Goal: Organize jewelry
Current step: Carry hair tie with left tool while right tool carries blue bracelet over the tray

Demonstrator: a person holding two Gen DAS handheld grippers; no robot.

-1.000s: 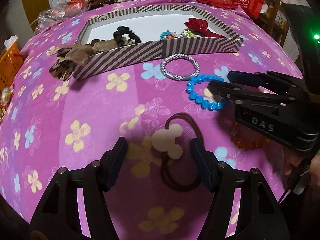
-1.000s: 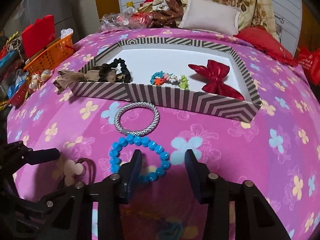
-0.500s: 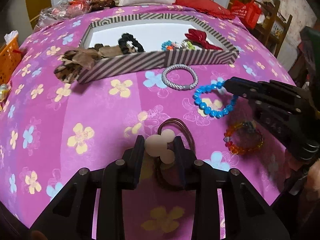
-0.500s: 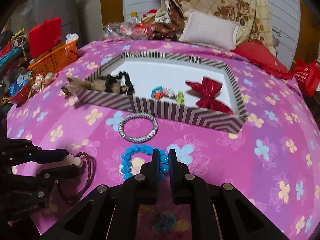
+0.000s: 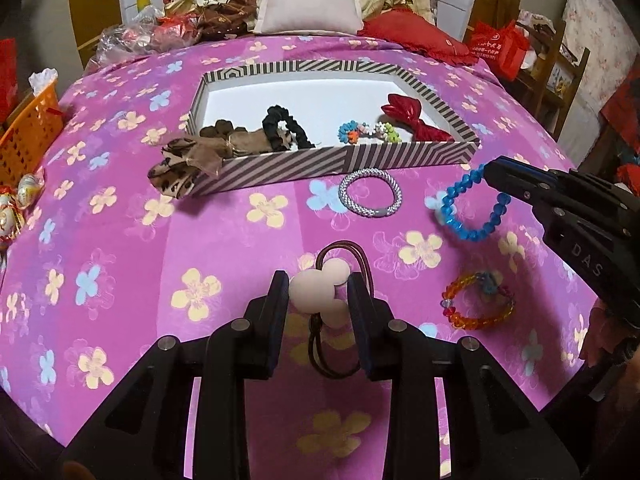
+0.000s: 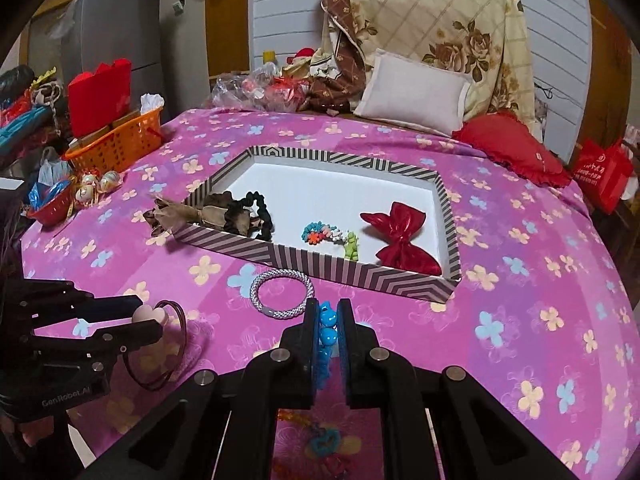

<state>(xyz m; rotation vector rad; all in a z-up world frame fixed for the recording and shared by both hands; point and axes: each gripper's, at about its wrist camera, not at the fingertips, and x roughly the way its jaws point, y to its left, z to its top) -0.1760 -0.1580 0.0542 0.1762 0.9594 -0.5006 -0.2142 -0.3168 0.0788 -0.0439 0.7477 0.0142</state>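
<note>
My left gripper (image 5: 318, 292) is shut on the cream mouse-shaped charm of a brown hair tie (image 5: 316, 294), lifted off the pink bedspread; its brown loops dangle below. In the right wrist view that left gripper (image 6: 146, 318) holds the hair tie (image 6: 154, 314) at the left. My right gripper (image 6: 326, 318) is shut on a blue bead bracelet (image 6: 325, 334), which hangs from the right gripper (image 5: 486, 170) as a ring of blue beads (image 5: 476, 234) in the left wrist view. The striped tray (image 5: 280, 170) lies ahead with a black scrunchie (image 5: 276, 120), a red bow (image 5: 408, 114) and a colourful bead bracelet (image 5: 352, 132).
A silver woven bracelet (image 5: 370, 192) lies in front of the tray, an orange bead bracelet (image 5: 478, 304) nearer on the right. A brown leopard bow (image 5: 184, 164) drapes over the tray's left corner. An orange basket (image 6: 116, 142), pillows (image 6: 414, 96) and clutter line the bed's edges.
Both grippers closed, the left on the hair tie's charm and the right on the blue bracelet, and then rose with them off the bedspread.
</note>
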